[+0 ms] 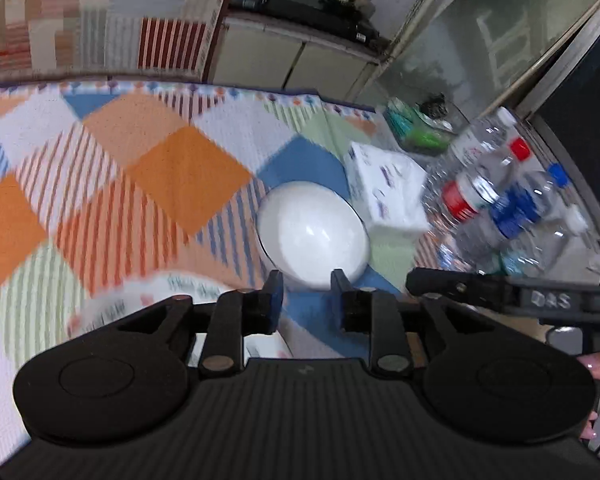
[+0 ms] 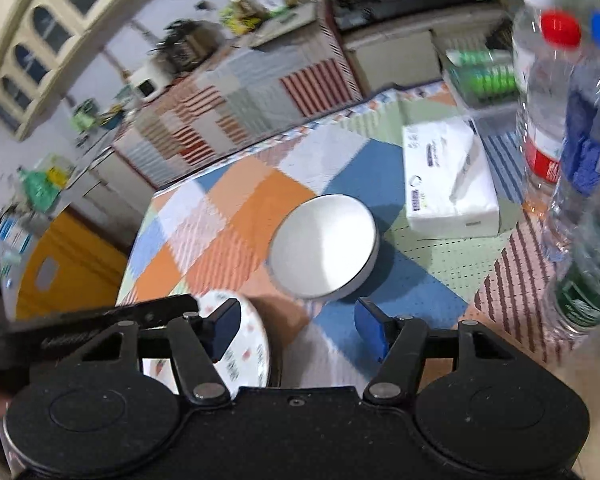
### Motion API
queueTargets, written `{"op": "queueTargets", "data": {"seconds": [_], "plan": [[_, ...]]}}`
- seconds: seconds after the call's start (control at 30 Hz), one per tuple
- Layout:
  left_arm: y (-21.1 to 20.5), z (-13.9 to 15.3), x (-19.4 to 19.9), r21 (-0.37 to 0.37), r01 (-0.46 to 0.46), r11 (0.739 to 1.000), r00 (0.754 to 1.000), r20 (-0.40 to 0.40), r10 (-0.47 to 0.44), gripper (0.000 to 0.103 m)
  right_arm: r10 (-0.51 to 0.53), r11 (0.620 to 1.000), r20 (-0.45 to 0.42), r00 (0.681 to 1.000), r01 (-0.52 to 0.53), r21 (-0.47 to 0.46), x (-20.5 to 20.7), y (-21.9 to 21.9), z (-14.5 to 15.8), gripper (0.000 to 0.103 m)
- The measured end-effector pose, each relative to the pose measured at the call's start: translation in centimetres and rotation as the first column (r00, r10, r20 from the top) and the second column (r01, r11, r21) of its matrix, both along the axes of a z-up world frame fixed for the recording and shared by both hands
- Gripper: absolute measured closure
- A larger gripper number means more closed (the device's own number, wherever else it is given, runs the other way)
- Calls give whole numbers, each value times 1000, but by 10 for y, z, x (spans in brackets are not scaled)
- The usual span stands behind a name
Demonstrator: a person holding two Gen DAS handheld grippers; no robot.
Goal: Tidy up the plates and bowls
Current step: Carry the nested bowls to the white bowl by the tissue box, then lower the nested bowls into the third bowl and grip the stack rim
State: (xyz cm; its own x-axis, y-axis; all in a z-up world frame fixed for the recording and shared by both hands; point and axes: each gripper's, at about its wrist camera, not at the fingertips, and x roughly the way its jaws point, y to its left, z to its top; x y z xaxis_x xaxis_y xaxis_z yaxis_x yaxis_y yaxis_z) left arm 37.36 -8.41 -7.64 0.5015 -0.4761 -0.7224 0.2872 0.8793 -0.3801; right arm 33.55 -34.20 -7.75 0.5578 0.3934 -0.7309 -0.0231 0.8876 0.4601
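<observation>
Landmark: a white bowl point(image 1: 314, 236) lies upside down on the checked cloth point(image 1: 148, 168) of the worktop; every place below is told from it.
Bowl in the right wrist view: the white bowl point(image 2: 325, 246) shows its flat round underside, standing on a blue patch of the cloth point(image 2: 236, 216).
Patterned plate: a white plate with a printed pattern point(image 2: 244, 344) lies nearer the cameras than the bowl and to its left, apart from it; in the left wrist view the same plate point(image 1: 140, 300) is blurred and partly hidden by the claw.
Tissue pack: a white pack point(image 1: 388, 188) sits just beside the bowl on its right; also seen from the right wrist point(image 2: 448, 176).
Bottles: at least 3 clear plastic bottles point(image 1: 496, 200) stand right of the tissue pack, well beyond the bowl, with red and blue caps point(image 2: 548, 92).
Left claw point(image 1: 306, 284): hangs just in front of the bowl, its 2 fingers a narrow gap apart with nothing between them.
Right claw point(image 2: 296, 322): its blue pads point(image 2: 370, 328) stand wide apart, empty, in front of the bowl and above the cloth; the left pad overlaps the plate's rim in the picture, contact unclear.
</observation>
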Motion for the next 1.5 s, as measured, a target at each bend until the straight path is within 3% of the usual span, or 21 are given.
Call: {"op": "queueTargets", "data": {"seconds": [0.1, 0.3, 0.4, 0.47, 0.53, 0.7, 0.87, 0.97, 1.07, 1.17, 1.33, 1.5], "plan": [[-1, -15, 17, 19, -41, 999, 998, 55, 40, 74, -109, 993, 0, 994, 109, -55, 24, 3, -25, 35], [-17, -47, 45, 60, -68, 996, 998, -8, 69, 74, -218, 975, -47, 975, 215, -52, 65, 7, -75, 45], [-29, -58, 47, 102, -75, 992, 996, -40, 80, 74, -199, 977, -47, 979, 195, -82, 69, 13, -88, 59], [-34, -64, 46, 104, -75, 992, 995, -52, 80, 74, -183, 980, -58, 981, 177, -95, 70, 16, -95, 73], [-39, -69, 46, 117, -82, 990, 994, -56, 89, 74, -179, 982, -49, 983, 176, -61, 69, 13, -100, 76], [-44, -74, 45, 121, -97, 988, 993, -54, 104, 75, -189, 979, -49, 981, 184, -86, 69, 8, -98, 81], [-49, -75, 44, 144, -96, 985, 994, -35, 102, 90, -195, 977, -56, 979, 190, -96, 70, 3, -100, 84], [-48, -71, 44, 139, -88, 986, 994, -45, 95, 91, -170, 980, -63, 983, 162, -117, 74, 8, -104, 90], [-50, -65, 40, 169, -105, 980, 992, -53, 115, 92, -152, 979, -71, 986, 140, -151, 74, 14, -102, 90], [-45, -53, 29, 132, -83, 988, 995, -46, 90, 92, -144, 987, -59, 988, 138, -87, 65, 8, -96, 89], [-38, -32, 11, 84, -8, 996, 993, -119, 18, 91, -160, 987, -49, 986, 159, -32, 37, -5, -75, 89], [-27, -16, -14, 10, -3, 1000, 984, -177, 5, 91, -148, 989, -28, 989, 148, -6, 8, -10, -54, 89]]}}
